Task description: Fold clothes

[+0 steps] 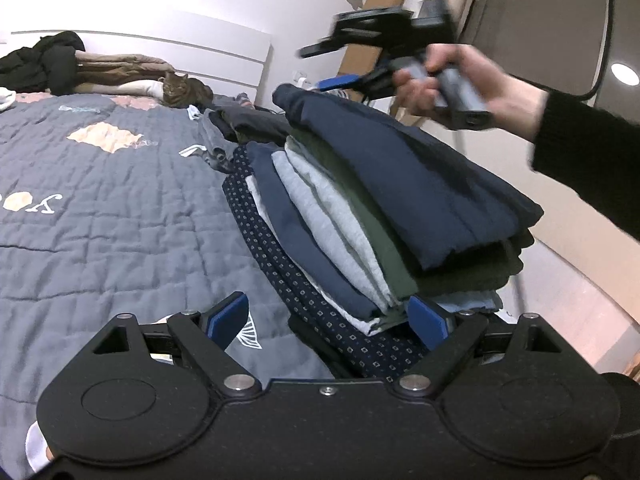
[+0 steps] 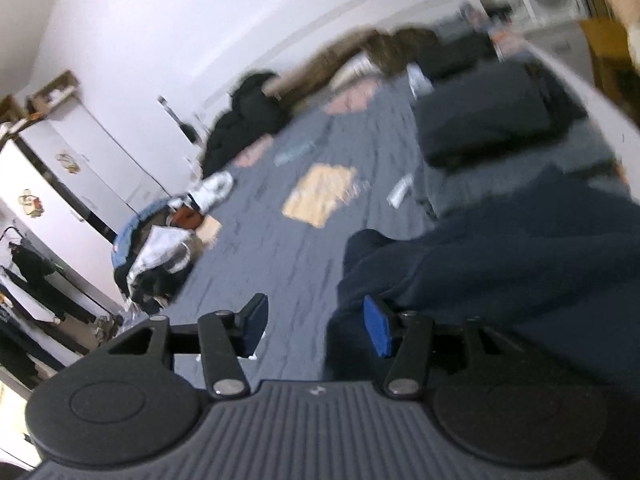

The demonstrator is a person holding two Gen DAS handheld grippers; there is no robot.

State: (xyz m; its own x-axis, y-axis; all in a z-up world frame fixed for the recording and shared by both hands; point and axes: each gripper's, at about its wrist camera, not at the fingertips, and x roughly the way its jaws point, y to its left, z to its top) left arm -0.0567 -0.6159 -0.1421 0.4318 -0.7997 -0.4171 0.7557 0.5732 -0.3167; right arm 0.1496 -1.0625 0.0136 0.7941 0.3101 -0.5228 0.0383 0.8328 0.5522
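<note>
Right now the left gripper point(image 1: 326, 318) is hovering low at the near end of the stack of folded clothes point(image 1: 360, 220), its blue pads spread wide and closing on nothing, the left pad over the quilt point(image 1: 100, 208) and the right pad just beside, perhaps brushing, the stack's bottom corner. That stack is sitting on the bed's right side, leaning a little, with its long axis running away from the left fingers toward the headboard point(image 1: 160, 46); a navy garment point(image 1: 420, 184) is lying on top, with green, pale blue and dotted layers fanning out below. The right gripper point(image 1: 332, 64) is hanging in the air beyond the far end of the stack, held by a hand point(image 1: 460, 80) in a black sleeve, and its own view is blurring heavily. In that view its pads point(image 2: 256, 324) are standing part open with only the quilt showing in the gap, while the navy fabric is filling the lower right of that view, just beside and possibly touching the right pad; it is gripping nothing that I can make out. A heap of unfolded laundry point(image 2: 156, 248) is lying at the bed's far edge, well apart from both grippers, and a cat point(image 1: 178, 90) is resting by the pillows. Judging from this, the next garment is lying away across the quilt, so neither gripper is yet placed to take it; whichever hand is going for it needs to cross the open quilt toward that heap.
</note>
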